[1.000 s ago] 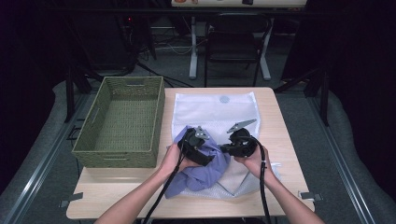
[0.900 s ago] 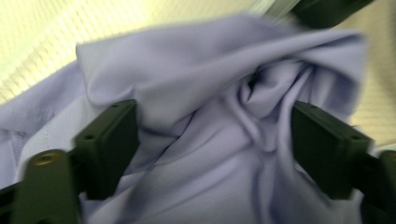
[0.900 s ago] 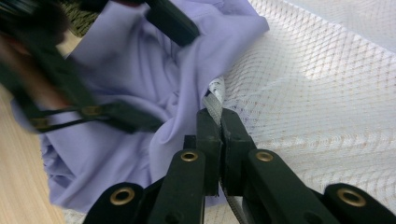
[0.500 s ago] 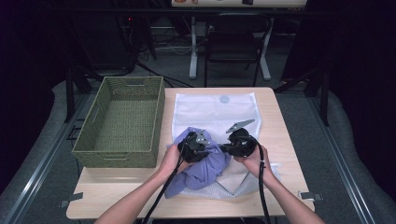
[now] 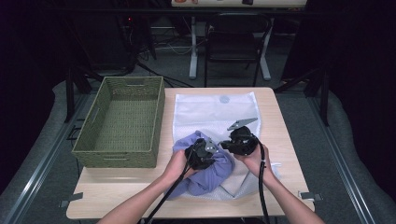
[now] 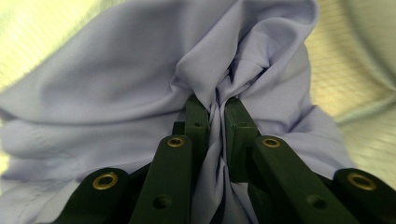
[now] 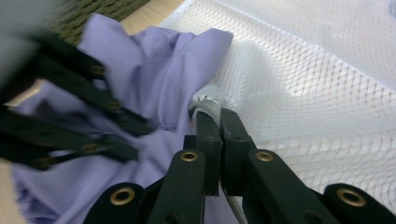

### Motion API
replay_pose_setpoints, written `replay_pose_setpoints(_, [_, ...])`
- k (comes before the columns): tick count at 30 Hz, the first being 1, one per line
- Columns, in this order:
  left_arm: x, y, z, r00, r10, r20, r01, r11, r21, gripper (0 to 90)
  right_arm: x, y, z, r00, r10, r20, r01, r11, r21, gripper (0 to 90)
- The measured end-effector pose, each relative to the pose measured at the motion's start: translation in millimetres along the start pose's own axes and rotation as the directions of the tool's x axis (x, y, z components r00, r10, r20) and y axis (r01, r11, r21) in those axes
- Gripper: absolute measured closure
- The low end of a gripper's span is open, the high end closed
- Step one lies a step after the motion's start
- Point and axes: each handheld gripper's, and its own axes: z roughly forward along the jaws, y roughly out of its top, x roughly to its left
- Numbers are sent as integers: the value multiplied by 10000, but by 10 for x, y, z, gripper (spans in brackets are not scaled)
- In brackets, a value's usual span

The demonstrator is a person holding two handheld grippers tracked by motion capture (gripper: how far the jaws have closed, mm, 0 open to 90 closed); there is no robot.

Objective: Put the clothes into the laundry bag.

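Observation:
A lavender cloth [image 5: 211,176] lies crumpled on the near part of a white mesh bag [image 5: 212,112] spread flat on the table. My left gripper [image 5: 201,154] rests on top of the cloth. Its jaws have just been closing, and a gathered fold of the cloth [image 6: 116,79] is now pinched between the tips of the left gripper [image 6: 216,105]. My right gripper [image 5: 240,140], just to its right, is shut on the bag's corded edge. In the right gripper view the right gripper [image 7: 215,116] holds that edge of the mesh bag [image 7: 303,79], beside the cloth [image 7: 159,70].
A green woven basket [image 5: 121,121] stands on the table's left half, its right wall close to the bag. Bare wood table [image 5: 116,196] shows near the front edge. A chair and stands are on the floor beyond the far edge.
My left hand has shifted slightly right, toward the right gripper, and the cloth is bunched up under it. The right hand has stayed where it was.

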Motion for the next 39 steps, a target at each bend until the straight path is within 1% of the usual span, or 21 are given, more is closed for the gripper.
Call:
replay_pose_setpoints(1, [56,-9,55,9988,-448,-216,448,9990,4,823,18,4,-10,10000,-21,-57,21,10000,-18,886])
replay_pose_setpoints(2, [70,-12,65,9981,-545,-284,545,9985,21,819,44,8,-13,9999,-60,-147,59,10000,-33,886])
replay_pose_setpoints(3, [96,-20,83,9948,-818,-610,816,9966,-66,817,48,9,-10,9998,-103,-164,102,9999,-36,886])
replay_pose_setpoints(6, [129,-39,98,9876,-1244,-961,1230,9922,-205,791,66,-4,23,9995,-106,-303,111,9998,135,885])
replay_pose_setpoints(8, [136,-44,97,9879,-1262,-907,1260,9920,-73,743,62,-23,48,9994,-81,-326,90,9995,287,885])
replay_pose_setpoints(10, [138,-42,60,9912,-1149,-661,1156,9933,66,672,58,-39,58,9994,-52,-346,64,9993,355,885])
replay_pose_setpoints(11, [135,-38,42,9906,-1196,-670,1206,9926,112,595,52,-46,54,9994,-42,-335,54,9993,366,885])
replay_pose_setpoints(13, [146,-29,-33,9922,-1174,-419,1185,9927,237,473,41,-49,48,9994,-65,-327,76,9994,323,885])
replay_pose_setpoints(16, [143,-41,-171,9930,-1146,-271,1150,9933,145,358,27,-52,46,9995,-2,-314,13,9994,334,885])
replay_pose_setpoints(18, [132,-68,-258,9924,-1210,-233,1211,9926,57,301,15,-54,50,9995,2,-319,9,9994,343,885])
replay_pose_setpoints(21, [114,-118,-345,9910,-1329,137,1328,9911,102,232,15,-53,45,9995,-6,-300,15,9995,309,885])
replay_pose_setpoints(22, [104,-131,-344,9906,-1324,338,1316,9910,240,218,18,-51,43,9995,-11,-311,21,9995,308,885])
replay_pose_setpoints(23, [93,-145,-332,9909,-1299,340,1288,9911,324,213,18,-50,45,9995,-18,-329,28,9995,303,885])
replay_pose_setpoints(25, [61,-167,-254,9937,-1068,353,1039,9917,754,230,15,-49,52,9994,9,-346,3,9994,347,885])
replay_pose_setpoints(26, [47,-179,-202,9950,-976,228,951,9911,927,262,14,-49,59,9993,26,-362,-12,9993,369,886])
replay_pose_setpoints(28, [25,-212,-92,9953,-965,68,949,9880,1216,353,18,-50,68,9993,10,-360,4,9992,394,886])
replay_pose_setpoints(30, [10,-263,1,9950,-995,-4,988,9875,1229,483,29,-50,70,9993,-31,-370,47,9991,430,886])
replay_pose_setpoints(31, [10,-279,30,9945,-1047,67,1032,9876,1183,586,32,-48,71,9993,-73,-378,88,9991,408,886])
replay_pose_setpoints(34, [24,-272,30,9923,-1227,192,1207,9889,861,748,55,-38,67,9991,-10,-424,27,9992,403,886])
replay_pose_setpoints(36, [41,-232,-52,9904,-1353,294,1340,9900,448,808,60,-30,66,9991,-116,-415,131,9993,358,886])
replay_pose_setpoints(39, [51,-143,-220,9886,-1483,255,1492,9881,-371,822,80,-8,40,9991,-115,-419,124,9997,226,886])
